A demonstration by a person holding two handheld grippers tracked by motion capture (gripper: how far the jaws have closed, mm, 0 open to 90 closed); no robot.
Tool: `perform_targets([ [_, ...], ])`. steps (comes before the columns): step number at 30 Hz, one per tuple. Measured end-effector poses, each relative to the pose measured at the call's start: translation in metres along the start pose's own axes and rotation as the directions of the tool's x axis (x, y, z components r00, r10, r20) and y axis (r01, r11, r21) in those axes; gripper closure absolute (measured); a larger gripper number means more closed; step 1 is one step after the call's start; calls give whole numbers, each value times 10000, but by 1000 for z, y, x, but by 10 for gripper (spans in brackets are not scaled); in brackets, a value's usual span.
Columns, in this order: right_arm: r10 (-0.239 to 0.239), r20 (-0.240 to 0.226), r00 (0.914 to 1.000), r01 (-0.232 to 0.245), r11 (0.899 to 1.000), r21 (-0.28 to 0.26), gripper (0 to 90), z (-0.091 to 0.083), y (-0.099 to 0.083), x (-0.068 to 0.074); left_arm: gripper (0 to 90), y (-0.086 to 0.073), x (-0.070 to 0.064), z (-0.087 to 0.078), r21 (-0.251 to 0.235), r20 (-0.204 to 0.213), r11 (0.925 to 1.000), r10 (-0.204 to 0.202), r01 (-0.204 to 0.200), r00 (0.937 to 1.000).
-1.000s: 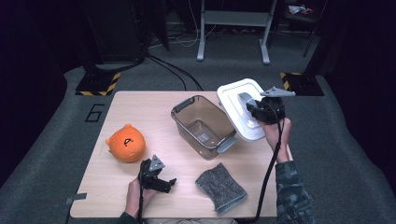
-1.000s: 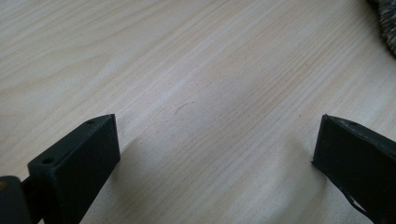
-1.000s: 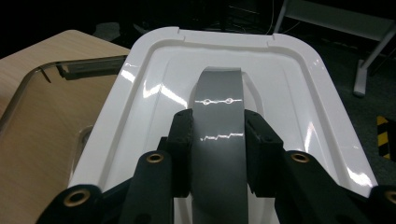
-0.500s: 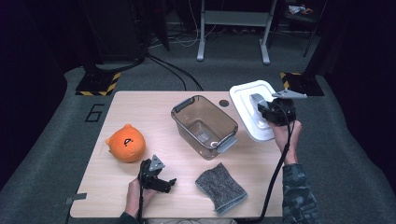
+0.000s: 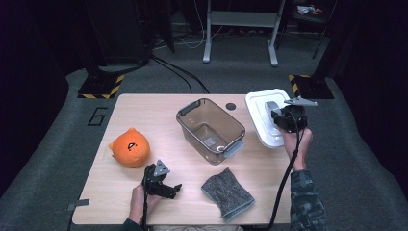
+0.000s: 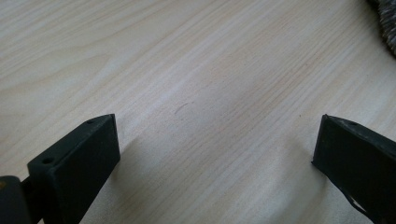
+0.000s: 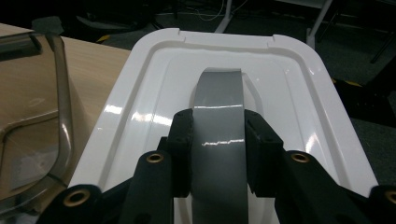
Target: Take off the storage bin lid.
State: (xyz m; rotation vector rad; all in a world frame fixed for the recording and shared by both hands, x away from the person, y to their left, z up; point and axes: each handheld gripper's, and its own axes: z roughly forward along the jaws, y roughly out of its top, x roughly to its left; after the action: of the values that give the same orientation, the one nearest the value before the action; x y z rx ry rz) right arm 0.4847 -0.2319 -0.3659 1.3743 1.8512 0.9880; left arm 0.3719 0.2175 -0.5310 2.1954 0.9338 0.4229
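A white box lid (image 5: 262, 113) with a grey handle (image 7: 218, 116) is at the table's right edge, partly past it. My right gripper (image 5: 284, 118) is shut on that handle, its jaws pressed to both sides of the grey strip, as the right gripper view shows (image 7: 218, 154). The clear brown plastic box (image 5: 210, 129) stands open and empty at the table's middle. My left gripper (image 5: 166, 185) rests low near the front edge, open, with bare wood between its jaws (image 6: 210, 149).
An orange plush toy (image 5: 129, 147) lies at the left. A grey knitted cloth (image 5: 227, 194) lies near the front edge, right of my left gripper. A small dark disc (image 5: 231, 106) sits behind the box. The wooden table (image 5: 144, 113) drops to grey floor on all sides.
My right gripper has carried the white lid to the right and a little forward, away from the clear box. The left gripper has stayed still.
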Motion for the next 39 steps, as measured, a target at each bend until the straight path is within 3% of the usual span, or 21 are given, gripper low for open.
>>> perform_targets([
  [10, 360, 341, 9988, -374, 9984, 417, 668, 22, -19, -4, 2, 0, 0, 0, -3, 6, 10000, -8, 8, 10000],
  [22, 921, 417, 9949, -952, 9924, 780, 668, 48, -41, -6, 2, 0, 0, 0, -6, 1, 10000, -3, 3, 10000],
  [39, 1282, 576, 9901, -1350, 9816, 1353, 667, 84, -64, -4, 2, 0, 0, 0, -7, 1, 10000, -10, 10, 10000],
])
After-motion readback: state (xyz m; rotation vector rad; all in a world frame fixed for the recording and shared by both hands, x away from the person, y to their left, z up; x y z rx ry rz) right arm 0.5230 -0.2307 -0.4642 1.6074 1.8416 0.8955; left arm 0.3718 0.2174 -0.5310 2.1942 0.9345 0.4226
